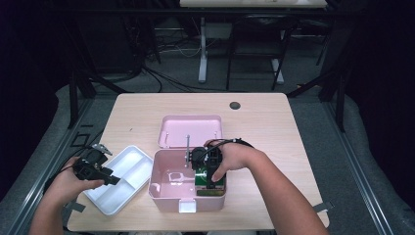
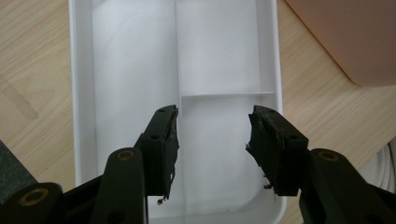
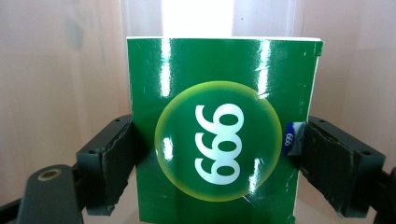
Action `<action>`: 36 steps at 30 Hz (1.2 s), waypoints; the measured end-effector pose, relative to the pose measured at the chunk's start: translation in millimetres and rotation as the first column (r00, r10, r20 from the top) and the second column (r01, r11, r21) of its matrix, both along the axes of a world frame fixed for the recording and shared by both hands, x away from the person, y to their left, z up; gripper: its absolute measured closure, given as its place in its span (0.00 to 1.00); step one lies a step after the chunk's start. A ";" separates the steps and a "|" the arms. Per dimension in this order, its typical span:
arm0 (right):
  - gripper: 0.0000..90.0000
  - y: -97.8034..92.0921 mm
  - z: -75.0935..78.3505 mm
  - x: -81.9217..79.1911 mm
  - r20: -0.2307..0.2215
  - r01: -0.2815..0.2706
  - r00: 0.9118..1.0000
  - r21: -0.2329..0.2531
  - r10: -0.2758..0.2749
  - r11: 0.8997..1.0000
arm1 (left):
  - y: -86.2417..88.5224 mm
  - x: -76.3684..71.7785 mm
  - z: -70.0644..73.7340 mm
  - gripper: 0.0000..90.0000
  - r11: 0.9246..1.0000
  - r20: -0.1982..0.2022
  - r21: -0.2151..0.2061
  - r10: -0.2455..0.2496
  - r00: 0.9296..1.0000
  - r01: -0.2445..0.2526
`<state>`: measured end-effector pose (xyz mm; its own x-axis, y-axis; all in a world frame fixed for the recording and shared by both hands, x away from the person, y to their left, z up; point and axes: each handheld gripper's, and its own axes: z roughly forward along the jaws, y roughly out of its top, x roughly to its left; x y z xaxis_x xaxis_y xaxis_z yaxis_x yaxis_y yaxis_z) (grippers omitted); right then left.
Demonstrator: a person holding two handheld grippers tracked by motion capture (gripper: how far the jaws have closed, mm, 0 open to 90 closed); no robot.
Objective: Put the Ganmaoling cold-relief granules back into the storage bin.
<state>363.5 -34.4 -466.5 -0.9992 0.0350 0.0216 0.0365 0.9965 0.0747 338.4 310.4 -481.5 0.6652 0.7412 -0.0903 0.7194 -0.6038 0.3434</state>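
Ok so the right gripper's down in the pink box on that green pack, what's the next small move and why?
Probably lift it straight up. The right gripper has both jaws against the sides of the green box, which sits inside the pink box, so it looks gripped and ready to come out.

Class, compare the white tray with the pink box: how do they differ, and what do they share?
The white tray is shallow and split into compartments; the pink box is deeper and undivided. The tray is empty; the box holds a green carton gripped by the right gripper. Both sit open on the table.

Divided tray (image 1: 128, 172) left of open box (image 1: 164, 196), packet (image 1: 201, 177) inside, lid (image 1: 191, 129) behind.
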 end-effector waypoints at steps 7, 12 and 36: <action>0.18 -1.7 -2.9 1.4 0.005 0.004 1.000 0.011 -0.004 1.000 | 0.0 0.2 -0.4 0.57 1.000 -0.002 0.002 0.000 1.000 0.000; 0.17 -1.7 -4.8 1.7 0.003 0.008 1.000 0.012 -0.008 1.000 | -0.8 0.4 -0.8 0.57 1.000 -0.004 0.003 0.000 1.000 0.000; 0.17 -7.3 10.0 -1.5 0.026 0.028 0.999 0.017 -0.029 0.999 | 0.1 -0.1 -0.1 0.57 1.000 -0.001 -0.004 0.004 1.000 -0.004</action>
<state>362.0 -41.7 -456.5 -0.9980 0.0634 -0.0040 0.0628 0.9937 0.0923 338.3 310.5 -481.7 0.6622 0.7434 -0.0941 0.7222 -0.5997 0.3448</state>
